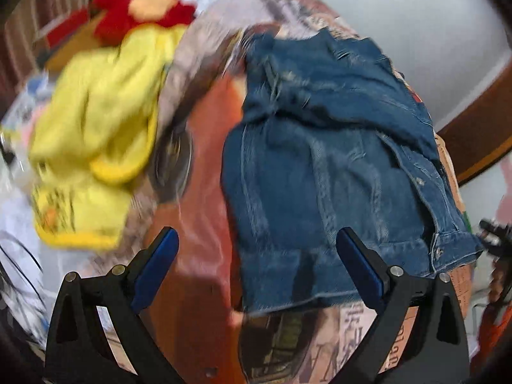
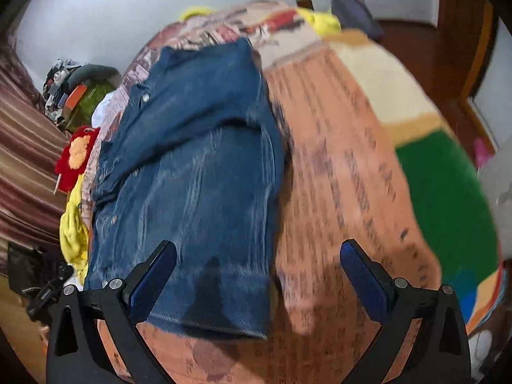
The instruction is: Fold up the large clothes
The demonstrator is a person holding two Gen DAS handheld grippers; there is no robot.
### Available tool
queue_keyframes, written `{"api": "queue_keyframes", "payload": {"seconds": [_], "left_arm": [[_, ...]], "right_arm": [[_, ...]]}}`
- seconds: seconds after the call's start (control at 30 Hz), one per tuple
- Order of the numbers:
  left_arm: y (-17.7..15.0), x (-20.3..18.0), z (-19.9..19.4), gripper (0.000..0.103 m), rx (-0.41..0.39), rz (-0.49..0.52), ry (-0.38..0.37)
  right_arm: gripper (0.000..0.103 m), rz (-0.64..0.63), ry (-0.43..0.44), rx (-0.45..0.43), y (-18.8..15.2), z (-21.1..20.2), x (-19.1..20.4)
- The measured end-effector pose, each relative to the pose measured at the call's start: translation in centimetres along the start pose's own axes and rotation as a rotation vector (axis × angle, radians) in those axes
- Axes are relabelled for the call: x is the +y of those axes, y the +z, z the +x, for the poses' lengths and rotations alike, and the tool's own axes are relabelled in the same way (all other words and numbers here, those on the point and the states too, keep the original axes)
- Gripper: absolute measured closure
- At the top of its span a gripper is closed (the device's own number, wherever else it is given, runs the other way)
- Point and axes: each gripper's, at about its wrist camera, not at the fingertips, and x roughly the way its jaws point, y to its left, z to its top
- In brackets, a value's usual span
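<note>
A blue denim jacket (image 1: 323, 172) lies partly folded on the patterned orange bedspread (image 1: 204, 192). In the right wrist view the jacket (image 2: 192, 176) stretches away from me, a sleeve folded across its upper half. My left gripper (image 1: 257, 249) is open and empty, hovering over the jacket's near left edge. My right gripper (image 2: 258, 262) is open and empty, above the jacket's near hem and right edge. Both views are motion-blurred.
A yellow garment (image 1: 96, 147) lies crumpled left of the jacket, with a red and orange item (image 1: 140, 9) beyond it. A green patch of bedspread (image 2: 448, 198) lies to the right. A striped curtain (image 2: 22, 160) hangs at the left, with a wooden frame (image 2: 473, 32) at the far right.
</note>
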Motion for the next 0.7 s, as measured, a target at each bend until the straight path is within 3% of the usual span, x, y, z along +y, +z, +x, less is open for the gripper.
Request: {"api": "queue_keyframes", "payload": {"seconds": [0.13, 0.3, 0.37, 0.4, 0.53, 0.63, 0.67, 0.7], "left_arm": [[-1.3, 1.1, 1.9, 0.009, 0.074, -0.082, -0.064], [-2.2, 1.7, 3.3, 0.030, 0.128, -0.192, -0.204], [-2.3, 1.4, 3.2, 0.045, 0.131, -0.194, -0.243], [-2.2, 1.1, 3.1, 0.045, 0.129, -0.183, -0.246], [-2.1, -0.3, 2.8, 0.052, 0.122, -0.116, -0.221], [-1.8, -0.8, 2.4, 0.066, 0.112, -0.088, -0.197], [-1.4, -1.0, 2.4, 0.077, 0.104, -0.078, -0.180], [-1.2, -1.3, 2.1, 0.079, 0.093, -0.065, -0.176]], "right_arm": [[0.002, 0.026, 0.051, 0.032, -1.1, 0.6, -0.3], [0.004, 0.018, 0.100, 0.031, -1.4, 0.8, 0.7], [0.013, 0.017, 0.110, 0.028, -1.4, 1.1, 1.1], [0.021, 0.008, 0.108, 0.025, -1.4, 1.1, 1.4], [0.049, -0.031, 0.077, 0.018, -1.5, 1.5, 2.2], [0.064, -0.070, 0.052, -0.009, -1.6, 1.4, 2.8], [0.066, -0.080, 0.047, -0.018, -1.6, 1.3, 2.9], [0.071, -0.086, 0.047, -0.024, -1.6, 1.2, 2.9]]}}
